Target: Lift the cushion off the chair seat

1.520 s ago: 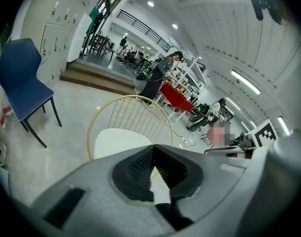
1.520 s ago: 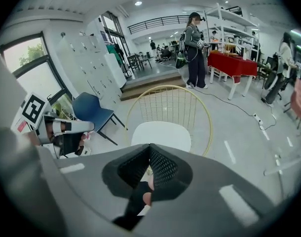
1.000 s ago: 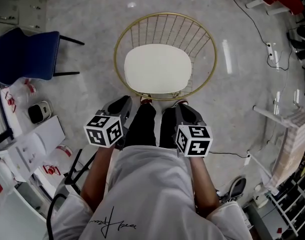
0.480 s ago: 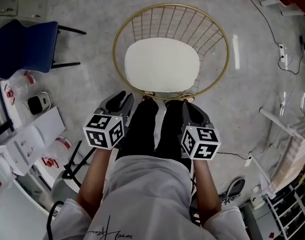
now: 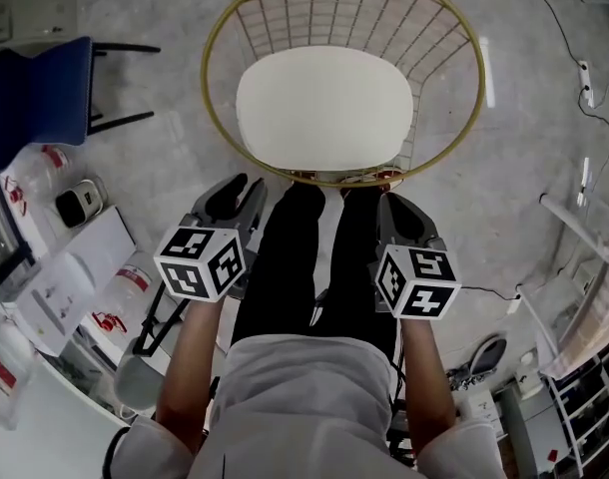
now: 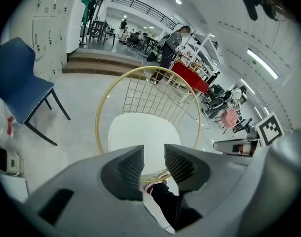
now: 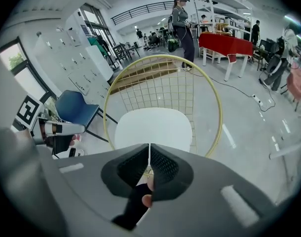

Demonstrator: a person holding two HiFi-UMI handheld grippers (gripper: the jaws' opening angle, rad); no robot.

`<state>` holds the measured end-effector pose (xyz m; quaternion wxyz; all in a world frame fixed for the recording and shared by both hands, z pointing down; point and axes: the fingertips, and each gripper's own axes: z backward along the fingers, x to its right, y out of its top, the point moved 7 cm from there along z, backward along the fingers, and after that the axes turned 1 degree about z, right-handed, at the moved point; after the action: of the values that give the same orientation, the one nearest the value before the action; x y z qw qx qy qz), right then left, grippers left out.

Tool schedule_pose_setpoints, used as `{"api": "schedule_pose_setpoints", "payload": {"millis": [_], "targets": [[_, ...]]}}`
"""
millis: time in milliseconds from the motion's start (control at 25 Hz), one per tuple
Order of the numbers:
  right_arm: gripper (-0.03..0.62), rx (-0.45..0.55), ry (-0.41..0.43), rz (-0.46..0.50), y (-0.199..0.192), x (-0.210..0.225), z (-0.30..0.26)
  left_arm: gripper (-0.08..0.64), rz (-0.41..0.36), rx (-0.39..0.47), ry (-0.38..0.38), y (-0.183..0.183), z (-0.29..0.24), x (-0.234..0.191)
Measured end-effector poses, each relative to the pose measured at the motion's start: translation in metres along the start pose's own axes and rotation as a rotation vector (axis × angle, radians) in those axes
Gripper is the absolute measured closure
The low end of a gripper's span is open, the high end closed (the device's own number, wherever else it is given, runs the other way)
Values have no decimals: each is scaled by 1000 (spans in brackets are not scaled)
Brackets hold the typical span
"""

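Note:
A white rounded cushion (image 5: 324,103) lies on the seat of a gold wire chair (image 5: 334,8). Both grippers hover short of the chair's front rim and touch nothing. My left gripper (image 5: 240,190) is left of the person's legs; in the left gripper view its jaws (image 6: 154,149) are opening, with nothing in the narrow gap, and the cushion (image 6: 140,132) lies beyond. My right gripper (image 5: 396,208) is to the right of the legs. In the right gripper view it (image 7: 149,149) is shut and empty, pointing at the cushion (image 7: 153,127).
The person's legs in black trousers (image 5: 314,257) stand between the grippers, feet at the chair's front. A blue chair (image 5: 35,98) and white boxes (image 5: 65,287) are at the left. A cable (image 5: 584,78) and a rack (image 5: 584,267) are at the right.
Both grippers have sunk and come nearer the chair's front rim. The chair and cushion fill more of the head view than before.

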<state>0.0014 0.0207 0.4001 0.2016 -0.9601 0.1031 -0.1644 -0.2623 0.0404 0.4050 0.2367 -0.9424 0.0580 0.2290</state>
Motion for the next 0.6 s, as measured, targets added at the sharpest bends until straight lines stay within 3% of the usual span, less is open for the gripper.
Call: {"api": "schedule_pose_setpoints", "payload": {"millis": [320,600], "targets": [[565,-38,-8,-15,-15,13,-31,406,25,-41,1,-13,-29,-19],[545,-47,-9,-31,-20,27,-67,393,0,-73,11,-14,-60,-39]]}}
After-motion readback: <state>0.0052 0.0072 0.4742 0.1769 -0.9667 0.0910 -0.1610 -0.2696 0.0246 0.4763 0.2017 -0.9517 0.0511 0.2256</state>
